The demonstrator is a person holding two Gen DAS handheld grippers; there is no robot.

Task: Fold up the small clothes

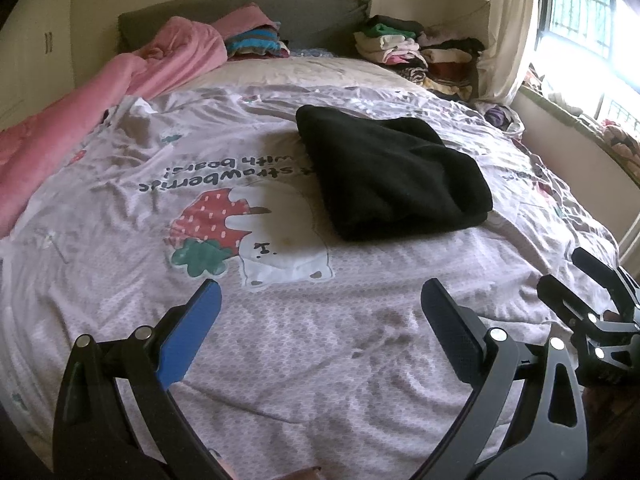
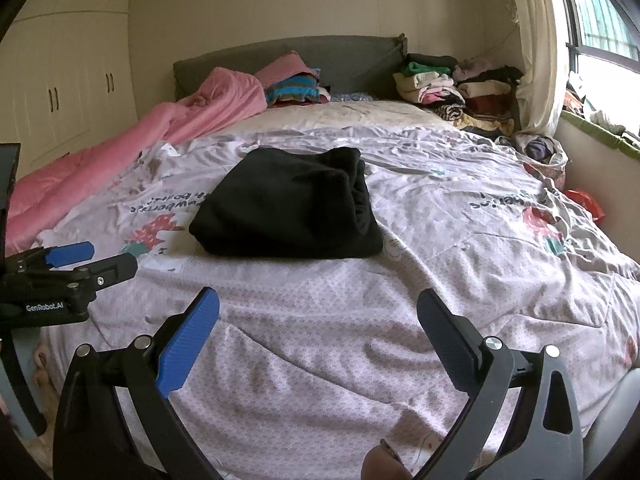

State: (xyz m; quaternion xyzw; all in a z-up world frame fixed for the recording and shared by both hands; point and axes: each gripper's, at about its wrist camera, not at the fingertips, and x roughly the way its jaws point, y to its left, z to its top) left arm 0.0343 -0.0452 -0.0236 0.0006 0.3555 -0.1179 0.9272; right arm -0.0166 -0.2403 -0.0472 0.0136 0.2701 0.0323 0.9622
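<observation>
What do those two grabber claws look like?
Both look alike. The left gripper and right gripper have black frames shaped like curved arms, with round silver bolts. Each has one bright blue ribbed finger pad and one dark one. White "GenRobot.AI" lettering marks the left gripper's side. No cables or sleeves show.

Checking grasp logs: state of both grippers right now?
Left gripper: open, holding nothing, above the bedsheet.
Right gripper: open, holding nothing; the black garment lies ahead, untouched.

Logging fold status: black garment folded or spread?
Folded: black garment lies as a compact layered bundle on the bedspread, untouched.
</observation>
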